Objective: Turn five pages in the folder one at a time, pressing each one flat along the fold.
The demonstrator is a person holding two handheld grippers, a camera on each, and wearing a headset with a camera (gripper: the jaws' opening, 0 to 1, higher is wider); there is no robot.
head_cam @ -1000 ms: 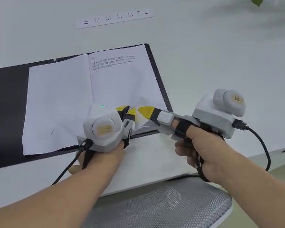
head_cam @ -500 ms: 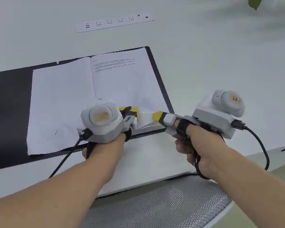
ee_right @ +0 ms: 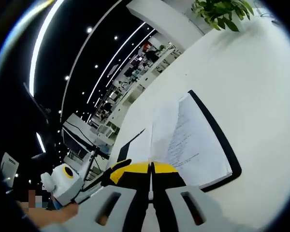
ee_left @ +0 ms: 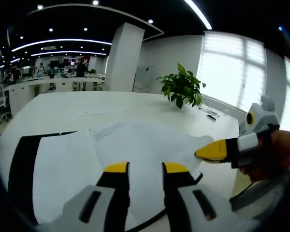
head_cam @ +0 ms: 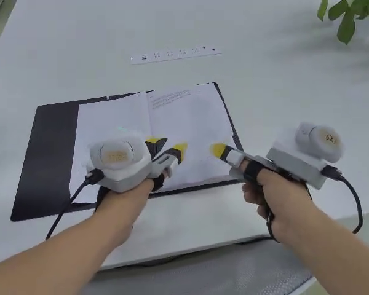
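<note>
Two white sheets lie spread flat in an open black folder (head_cam: 49,153), which rests on a white tabletop (head_cam: 283,80). The left-hand page (head_cam: 111,126) is blank. The right-hand page (head_cam: 194,120) carries a few lines of small print at its top edge. A broad strip of black cover lies bare to the left of the sheets.

The left gripper (head_cam: 166,146) hovers over the folder's near edge, close to the centre fold. Its yellow-tipped jaws stand slightly parted, with bare page visible through the gap in the left gripper view. The right gripper (head_cam: 218,149) points inward over the folder's near right corner, above the lower part of the printed page. In the right gripper view its jaws are pressed together; whether a sheet edge is caught between them cannot be told.

Both forearms reach in from the near side of the folder, each hand wrapped around its grey gripper body with a cable trailing back. Beyond the folder's far edge lies a white power strip (head_cam: 175,54), and a leafy green plant (head_cam: 347,15) stands far off its right side.
</note>
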